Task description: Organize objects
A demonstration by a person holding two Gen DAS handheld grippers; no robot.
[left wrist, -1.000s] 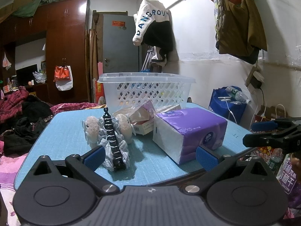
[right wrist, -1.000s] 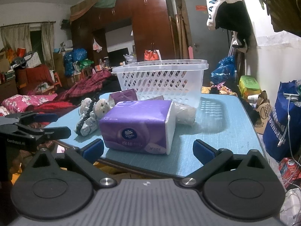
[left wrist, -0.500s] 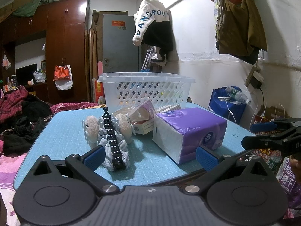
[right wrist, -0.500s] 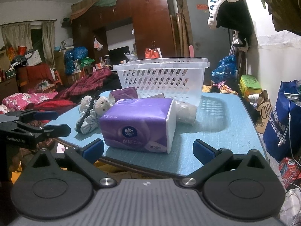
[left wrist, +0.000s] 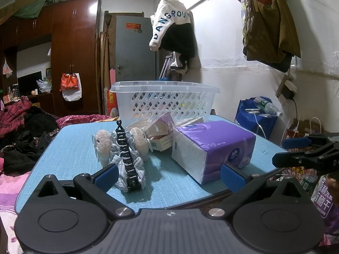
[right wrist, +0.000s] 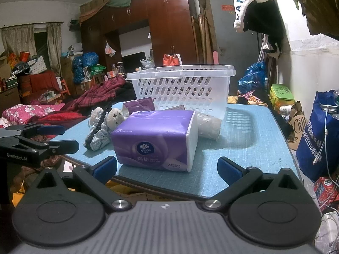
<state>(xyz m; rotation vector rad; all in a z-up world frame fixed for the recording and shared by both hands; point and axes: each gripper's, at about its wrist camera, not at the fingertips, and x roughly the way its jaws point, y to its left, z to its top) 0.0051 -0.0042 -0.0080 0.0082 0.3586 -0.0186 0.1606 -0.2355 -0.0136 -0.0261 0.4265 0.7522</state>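
A purple tissue pack [left wrist: 211, 146] [right wrist: 155, 138] lies on the blue table [left wrist: 70, 148] [right wrist: 250, 148]. Left of it lies a black hair claw with plush and striped fabric [left wrist: 125, 150] [right wrist: 101, 124]. Behind them lie a small box in plastic wrap [left wrist: 159, 131] and a paper roll [right wrist: 208, 124]. A white lattice basket [left wrist: 165, 101] [right wrist: 182, 89] stands at the back. My left gripper [left wrist: 168, 174] is open and empty at the table's near edge, in front of the claw. My right gripper [right wrist: 167, 167] is open and empty, in front of the tissue pack.
A blue bag [right wrist: 320, 135] [left wrist: 254, 114] stands on the floor right of the table. Clothes hang on the white wall [left wrist: 269, 21]. A bed with piled clothes [right wrist: 42, 112] lies left. A wardrobe [left wrist: 74, 53] and a grey door [left wrist: 135, 48] stand behind.
The right gripper has moved slightly closer to the tissue pack. The left view is nearly unchanged. Both grippers stay open.
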